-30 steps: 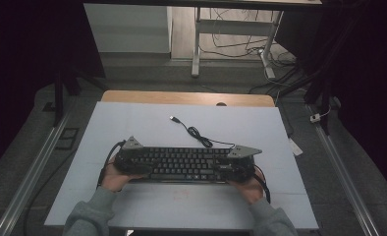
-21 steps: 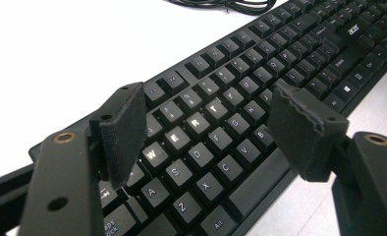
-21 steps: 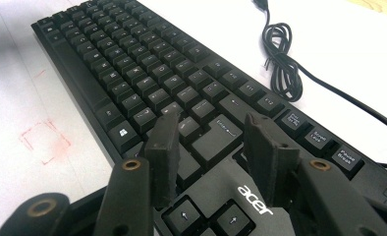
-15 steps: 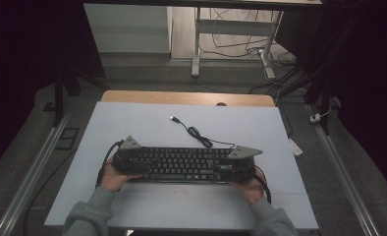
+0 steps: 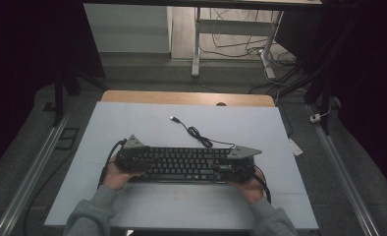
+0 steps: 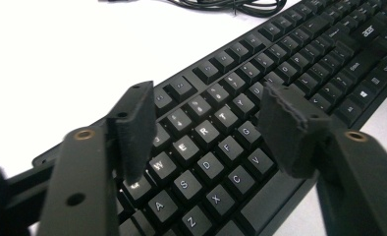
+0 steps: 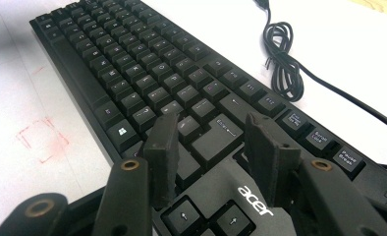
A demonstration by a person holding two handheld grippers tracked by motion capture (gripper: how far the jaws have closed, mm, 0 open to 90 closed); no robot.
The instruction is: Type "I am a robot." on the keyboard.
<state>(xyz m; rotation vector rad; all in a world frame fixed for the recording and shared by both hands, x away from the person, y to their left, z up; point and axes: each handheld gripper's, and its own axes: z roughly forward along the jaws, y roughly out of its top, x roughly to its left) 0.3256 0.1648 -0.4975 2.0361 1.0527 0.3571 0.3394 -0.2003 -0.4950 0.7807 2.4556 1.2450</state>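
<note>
High view: both hands (image 5: 117, 176) low, tongs (image 5: 132, 158) over keyboard (image 5: 184, 163) ends.

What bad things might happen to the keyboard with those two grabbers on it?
The left gripper, whose jaws have just been closing, hangs open over the W, E, R, T keys; its pads could press keys or catch a keycap on the keyboard. The right gripper sits open over the Enter key, so it might slip off. The loose cable could snag if the keyboard moves.
</note>
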